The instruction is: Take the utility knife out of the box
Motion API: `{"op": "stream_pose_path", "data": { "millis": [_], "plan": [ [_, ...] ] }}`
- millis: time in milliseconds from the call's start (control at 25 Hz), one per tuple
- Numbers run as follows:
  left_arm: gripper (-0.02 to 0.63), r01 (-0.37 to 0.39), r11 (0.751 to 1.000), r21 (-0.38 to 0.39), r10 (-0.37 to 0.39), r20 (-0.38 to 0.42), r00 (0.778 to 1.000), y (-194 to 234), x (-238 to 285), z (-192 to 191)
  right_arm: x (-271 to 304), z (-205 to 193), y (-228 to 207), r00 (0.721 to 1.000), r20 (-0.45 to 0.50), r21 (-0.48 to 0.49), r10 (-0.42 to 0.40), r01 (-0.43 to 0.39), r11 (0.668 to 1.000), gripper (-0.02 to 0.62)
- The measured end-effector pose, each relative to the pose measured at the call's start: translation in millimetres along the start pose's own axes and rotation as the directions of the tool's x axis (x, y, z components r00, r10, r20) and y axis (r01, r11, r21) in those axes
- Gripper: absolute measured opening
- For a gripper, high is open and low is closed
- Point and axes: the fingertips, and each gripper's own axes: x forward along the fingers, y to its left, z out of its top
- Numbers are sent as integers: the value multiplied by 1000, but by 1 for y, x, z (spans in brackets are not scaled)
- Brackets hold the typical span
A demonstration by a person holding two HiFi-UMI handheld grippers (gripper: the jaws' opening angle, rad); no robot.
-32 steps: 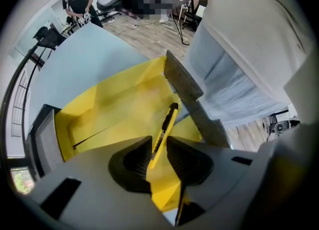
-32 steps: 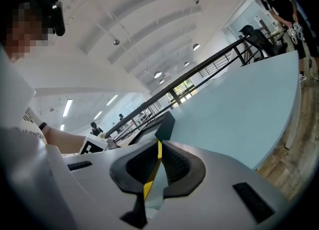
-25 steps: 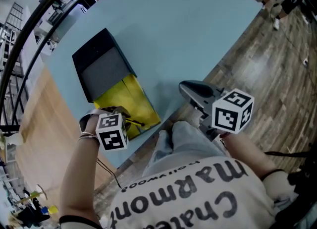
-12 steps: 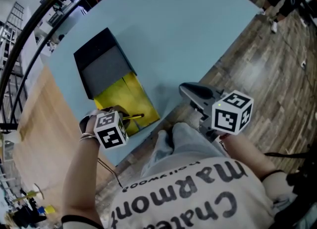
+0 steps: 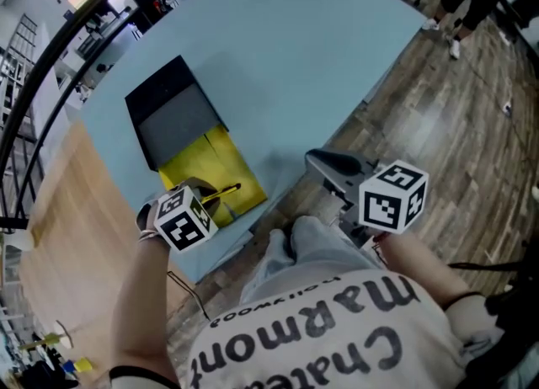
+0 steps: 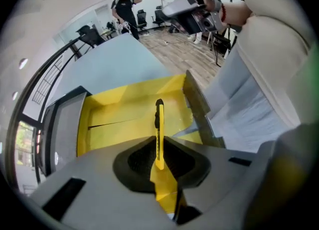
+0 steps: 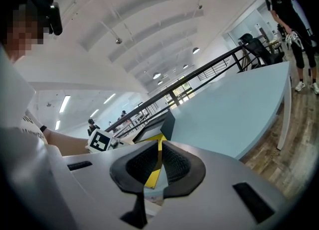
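Observation:
The box [image 5: 187,139] lies open on the pale blue table, its black lid folded back and its yellow inside [image 6: 124,112] showing. My left gripper [image 5: 209,204] is at the box's near end, shut on the utility knife [image 6: 158,127]. The knife is slim and yellow with a black slider. It sticks out past the jaws over the yellow tray, and in the head view it is a thin dark line [image 5: 226,191]. My right gripper [image 5: 330,162] hovers off the table's near-right edge, shut with nothing in it; its closed pads [image 7: 172,167] are empty.
The blue table [image 5: 286,59] stretches away beyond the box. Wooden floor [image 5: 455,118] lies to the right. A black railing [image 5: 50,50] runs along the far left. People stand in the background [image 6: 125,5]. My trouser leg [image 5: 307,240] is just under the grippers.
The left gripper has tilted and drawn slightly back toward me with the knife held in it. The right gripper has stayed where it was.

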Motion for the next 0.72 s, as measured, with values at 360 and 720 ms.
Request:
{"op": "stream_pose_path", "data": {
  "millis": [360, 720],
  "plan": [
    [41, -79, 904, -420, 226, 313, 922, 27, -45, 22, -12, -19, 20, 1000, 5, 9, -28, 28, 1000, 49],
    [41, 94, 784, -614, 379, 592, 711, 4, -124, 31, -22, -24, 80, 998, 24, 33, -53, 52, 998, 49]
  ]
}}
